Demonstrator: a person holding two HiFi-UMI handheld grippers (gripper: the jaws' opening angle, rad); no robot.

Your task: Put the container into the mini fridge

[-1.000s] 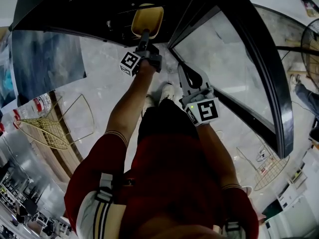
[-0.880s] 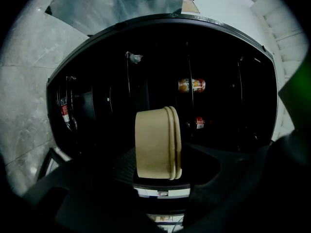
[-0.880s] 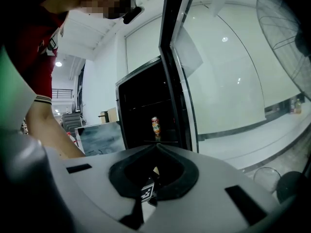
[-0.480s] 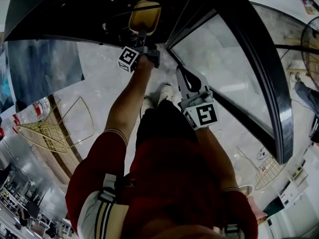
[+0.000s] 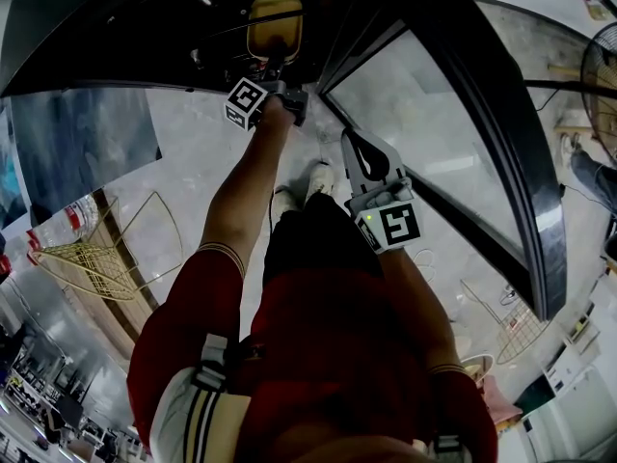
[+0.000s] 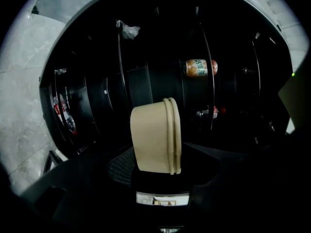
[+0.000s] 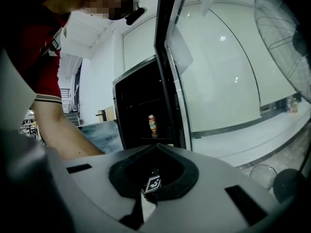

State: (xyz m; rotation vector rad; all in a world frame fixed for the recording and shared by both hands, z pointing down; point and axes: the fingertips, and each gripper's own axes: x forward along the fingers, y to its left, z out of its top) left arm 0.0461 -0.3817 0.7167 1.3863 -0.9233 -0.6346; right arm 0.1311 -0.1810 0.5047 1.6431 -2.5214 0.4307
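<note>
Container (image 6: pixel 155 135): tan lidded tub pinched at its base by the left gripper (image 6: pixel 158 165) fingers, held up at the mouth of the mini fridge (image 6: pixel 146 57), not yet on a shelf. Lid rim runs parallel to the shelf wires (image 6: pixel 119 76) in the left gripper view, so I judge it level with them. To do this well: keep that attitude, go straight in, clear the wire fronts, aim for a bare shelf stretch away from the orange can (image 6: pixel 200 67), set it flat and only then spread the fingers. Grip is low on the tub, so a fast stop could tip it. Right gripper (image 5: pixel 355 139) fingers are pressed together on nothing, idle beside the open glass door (image 5: pixel 453 133); worth bracing the door if it swings. No desk here: fridge stands on a pale marble-look floor (image 5: pixel 193 167). Gold wire basket (image 5: pixel 96 254) to the left, fan (image 5: pixel 603 85) far right.
</note>
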